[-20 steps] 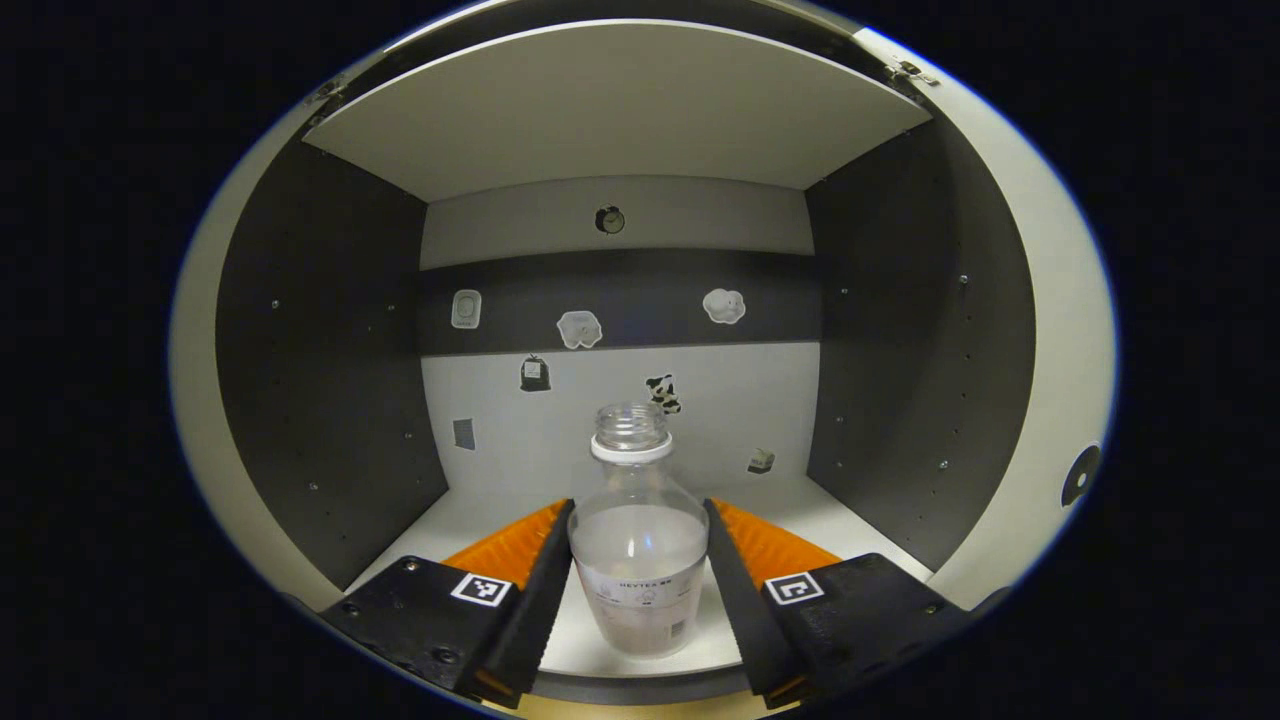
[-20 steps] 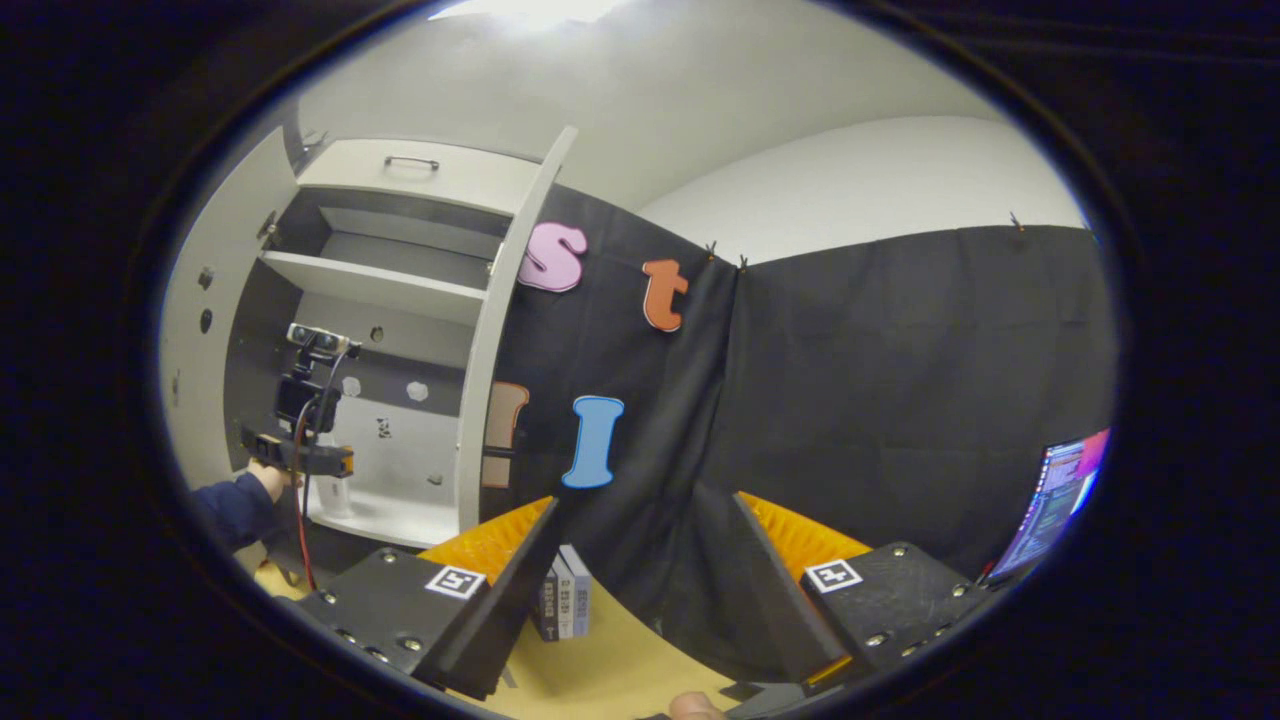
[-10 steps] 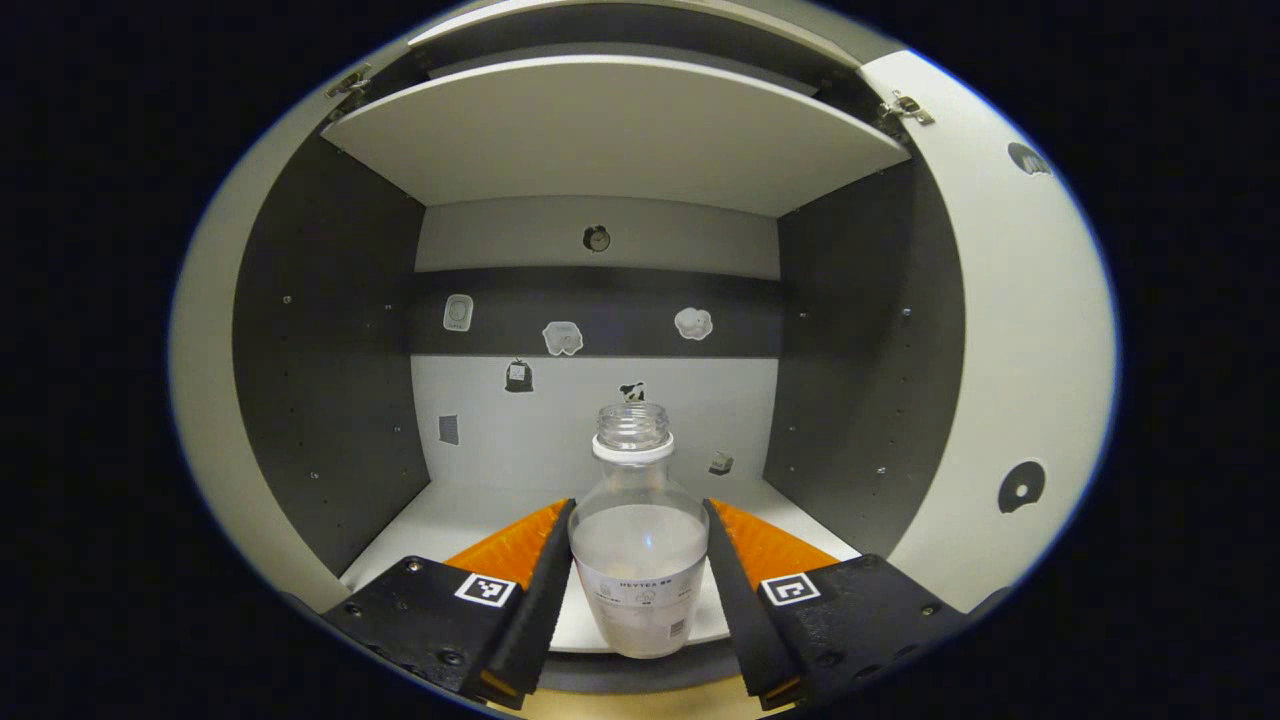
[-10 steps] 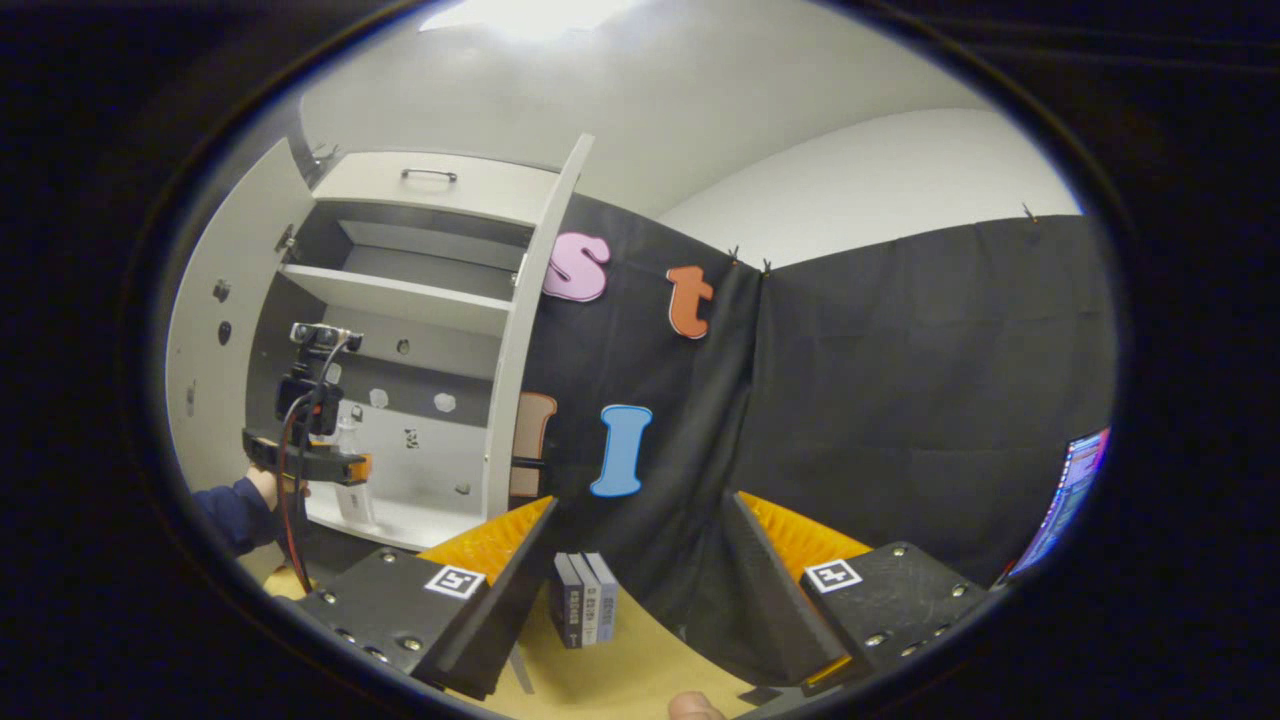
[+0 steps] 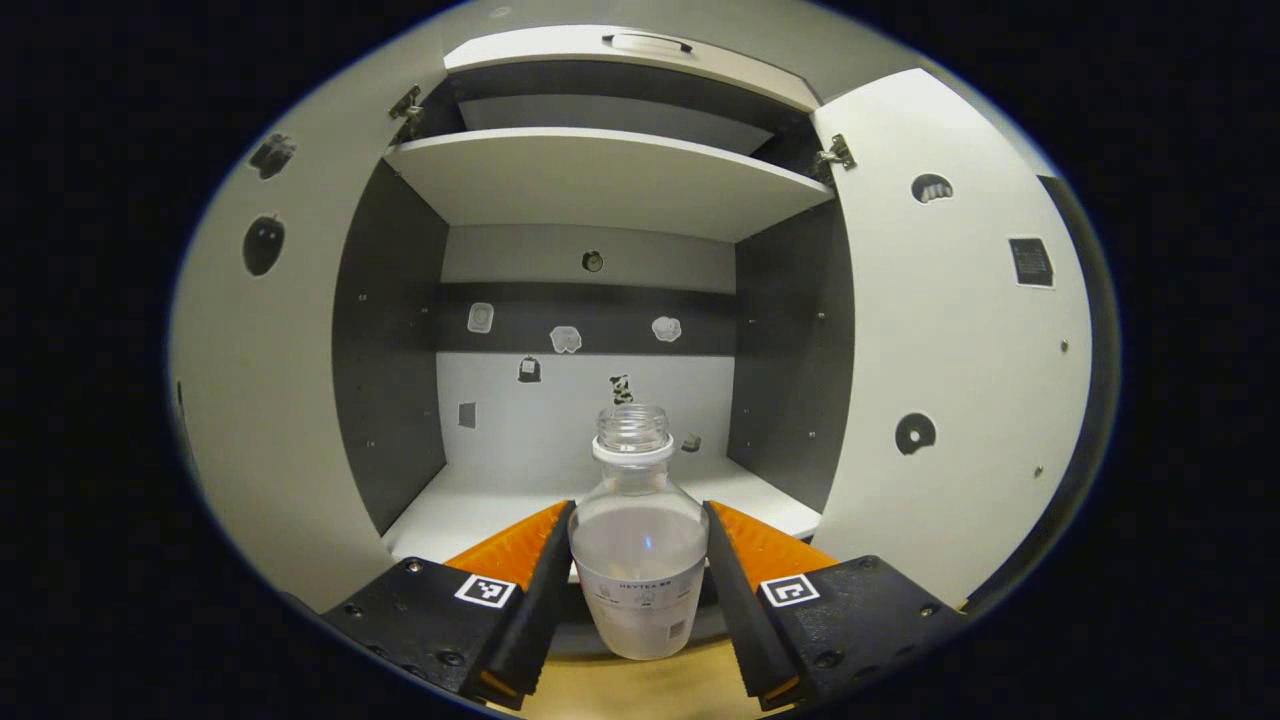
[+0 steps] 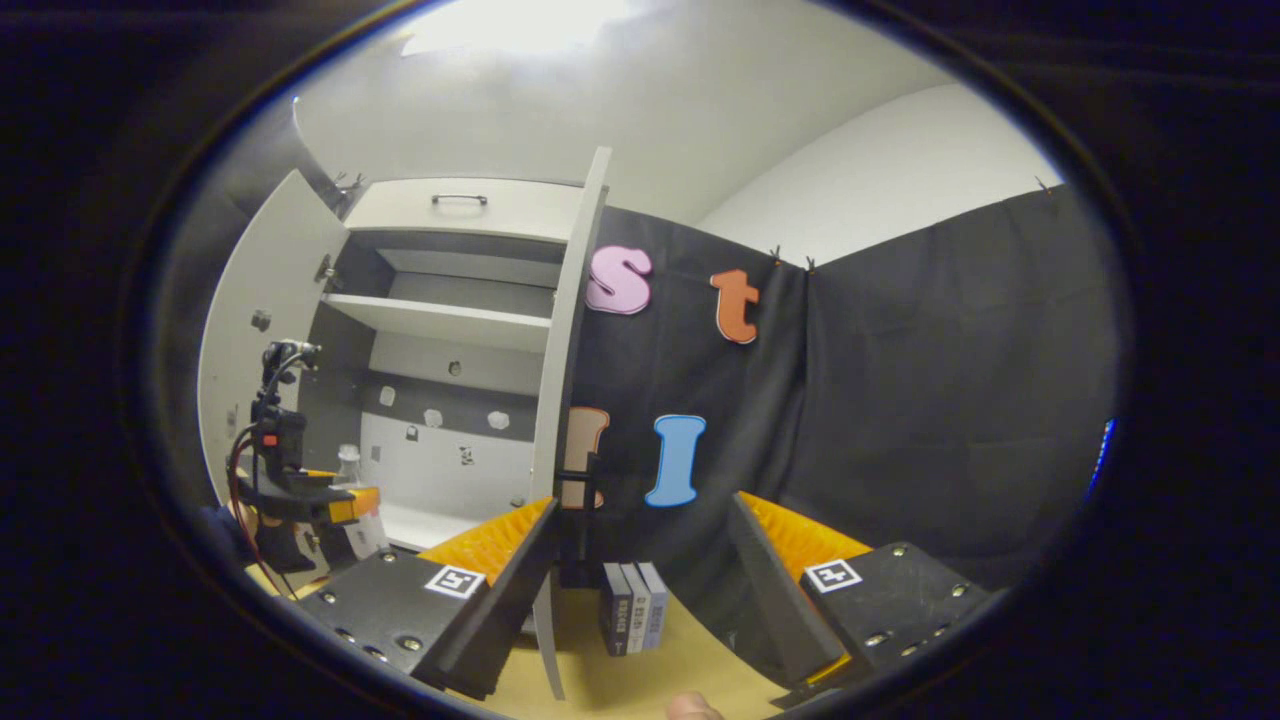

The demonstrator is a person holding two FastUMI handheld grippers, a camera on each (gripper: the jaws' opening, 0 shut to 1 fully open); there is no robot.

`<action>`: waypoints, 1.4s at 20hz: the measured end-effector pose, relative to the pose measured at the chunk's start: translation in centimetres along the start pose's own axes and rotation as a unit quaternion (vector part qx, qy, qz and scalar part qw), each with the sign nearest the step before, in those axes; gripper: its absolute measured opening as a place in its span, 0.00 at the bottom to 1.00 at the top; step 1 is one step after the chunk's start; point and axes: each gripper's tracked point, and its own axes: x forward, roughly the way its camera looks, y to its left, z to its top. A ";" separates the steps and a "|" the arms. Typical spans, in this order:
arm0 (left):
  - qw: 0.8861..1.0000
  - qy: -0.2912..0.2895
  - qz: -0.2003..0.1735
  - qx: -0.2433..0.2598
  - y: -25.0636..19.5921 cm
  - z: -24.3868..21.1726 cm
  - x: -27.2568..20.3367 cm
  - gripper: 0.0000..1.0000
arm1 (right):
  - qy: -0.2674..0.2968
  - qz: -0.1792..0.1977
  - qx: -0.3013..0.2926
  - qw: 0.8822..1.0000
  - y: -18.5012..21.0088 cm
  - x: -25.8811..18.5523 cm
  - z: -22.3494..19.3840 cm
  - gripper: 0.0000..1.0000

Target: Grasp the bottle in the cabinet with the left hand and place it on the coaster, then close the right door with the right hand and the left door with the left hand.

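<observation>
— Where is the bottle [image 5: 639, 560]?

— Upright between the jaws of the left gripper [image 5: 638, 590], both pads pressed on its sides, in front of the cabinet [image 5: 600, 190], its base over the desk [image 5: 640, 690] edge.

— And the doors?

— The left door [image 5: 270, 400] and right door [image 5: 950, 350] both stand open.

— The right gripper [image 6: 640, 585]?

— Its jaws are spread wide and hold nothing, above the desk, with small books [image 6: 632, 620] standing between them farther off.
</observation>
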 end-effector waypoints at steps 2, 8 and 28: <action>1.000 0.005 -0.010 -0.010 -0.4 -1.7 -1.8 0.74 | -0.005 0.011 0.001 1.000 0.0 0.1 0.3 1.00; 0.999 0.035 -0.013 -0.035 -1.0 -7.7 -6.5 0.74 | -0.020 0.035 0.006 0.999 -0.4 0.4 1.4 1.00; 0.978 0.194 0.006 -0.074 -2.3 -29.6 -14.1 0.75 | -0.058 0.041 -0.008 0.997 -1.1 0.3 3.6 1.00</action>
